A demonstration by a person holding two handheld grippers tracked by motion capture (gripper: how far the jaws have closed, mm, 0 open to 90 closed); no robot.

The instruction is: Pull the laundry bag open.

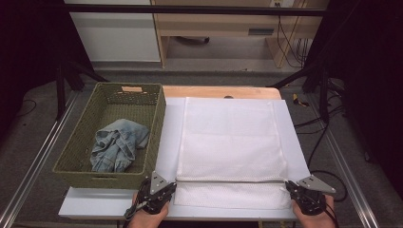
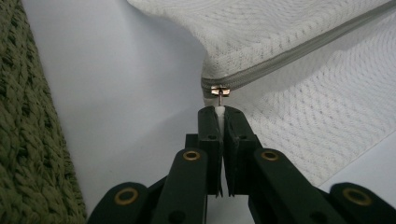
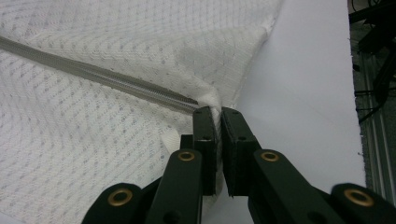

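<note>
Figure: zipper end-grips on a laundry bag. The white mesh zippered laundry bag (image 1: 231, 142) lay flat on the white sheet covering the desk (image 1: 109, 204), right of the green woven basket (image 1: 157, 123) that held a crumpled blue denim garment (image 1: 116, 145).

The bag's grey zipper line (image 1: 230, 180) ran left to right along the near part of the bag, parallel to the desk's near edge; this was the long axis on which the coming move turned.

My left hand-held gripper (image 1: 158, 189) sat at the zipper's left end, its jaws pressed together on the small metal zipper pull tab (image 2: 219, 97), which pointed towards me from the slider (image 2: 220, 90).

My right hand-held gripper (image 1: 304, 192) sat at the zipper's right end, jaws clamped on the near right corner of the mesh (image 3: 212, 105), where the teeth ended just left of the jaw tips.

The zipper appeared fully closed. The slider lay directly ahead of the left hand-held gripper, so the left hand was the nearer one; I judged that opening would mean drawing the tab rightward along the zipper while the right grip anchored the fabric.
</note>
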